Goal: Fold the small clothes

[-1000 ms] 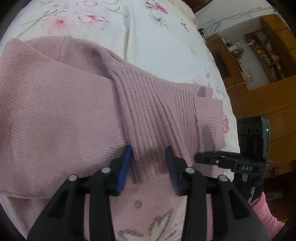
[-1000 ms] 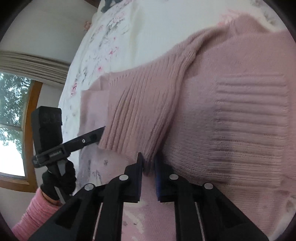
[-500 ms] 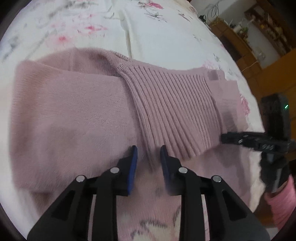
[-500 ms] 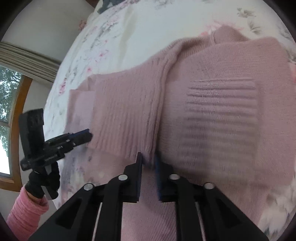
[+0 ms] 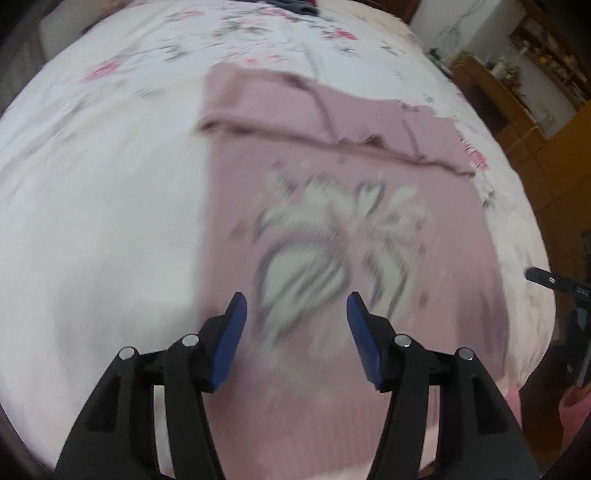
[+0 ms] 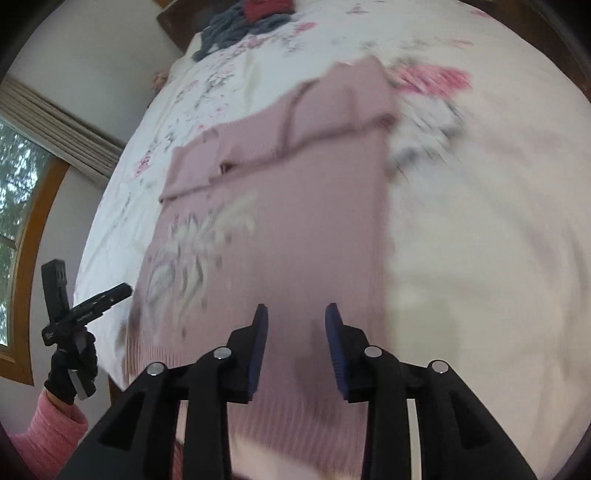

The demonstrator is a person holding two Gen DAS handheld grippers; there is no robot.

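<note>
**Now: sleeves folded in, body fold left to do**

Now the pink sweater lies flat on the bed, spread lengthwise with its ribbed hem nearest the cameras and a white woven motif on the side facing up. At its far end both sleeves are laid across the body in a band, so the sleeve fold looks done. What seems left is to bring the hem up toward the sleeves, perhaps in one or two folds, and the garment shows no such fold yet. Both views are blurred, so fine creases cannot be judged.

The left hand-held gripper hovers above the lower half of the sweater, its blue-padded jaws spread wide and holding nothing; whether the tips brush the knit I cannot tell. The right hand-held gripper is likewise released, its jaws parted somewhat less, poised over the hem region and gripping no cloth.

Farther out, a dark grey and red pile of clothes sits at the head of the bed. A pink sleeve and black glove carry the left tool beside a window, and wooden shelving stands beyond the bed.
</note>
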